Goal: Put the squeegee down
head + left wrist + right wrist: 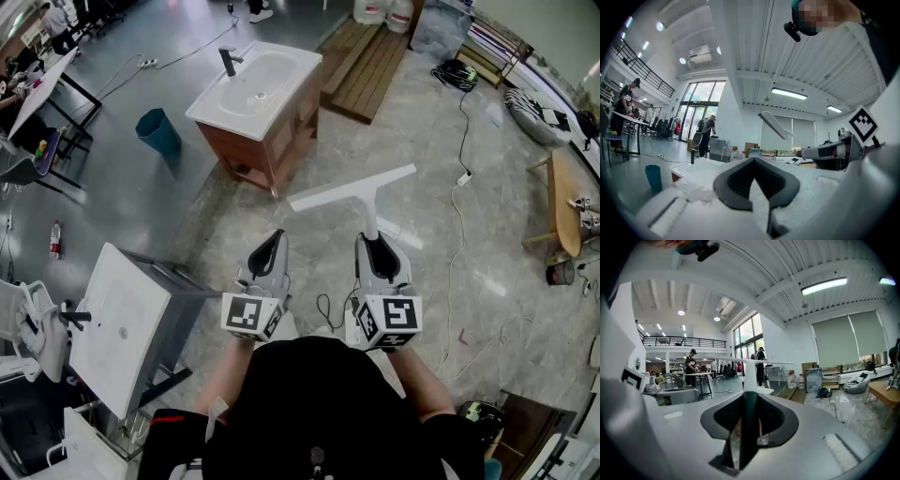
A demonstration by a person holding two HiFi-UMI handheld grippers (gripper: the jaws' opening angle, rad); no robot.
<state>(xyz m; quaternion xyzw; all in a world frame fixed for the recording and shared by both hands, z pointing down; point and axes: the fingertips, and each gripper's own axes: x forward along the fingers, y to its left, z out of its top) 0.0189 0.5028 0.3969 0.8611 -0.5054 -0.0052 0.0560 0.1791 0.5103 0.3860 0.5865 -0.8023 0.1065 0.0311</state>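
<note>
- The right gripper (749,408) clamps the squeegee (354,187) by its dark handle end, holding the white T-shaped blade out in mid-air above the marble floor (450,309).
- The left gripper (757,176) rides alongside, jaws together and empty.
- The tool looks light and rigid, probably soft along the blade's edge; the handle seems the surest hold.

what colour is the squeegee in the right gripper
The T-shaped squeegee is white; the head view shows it best.
</note>
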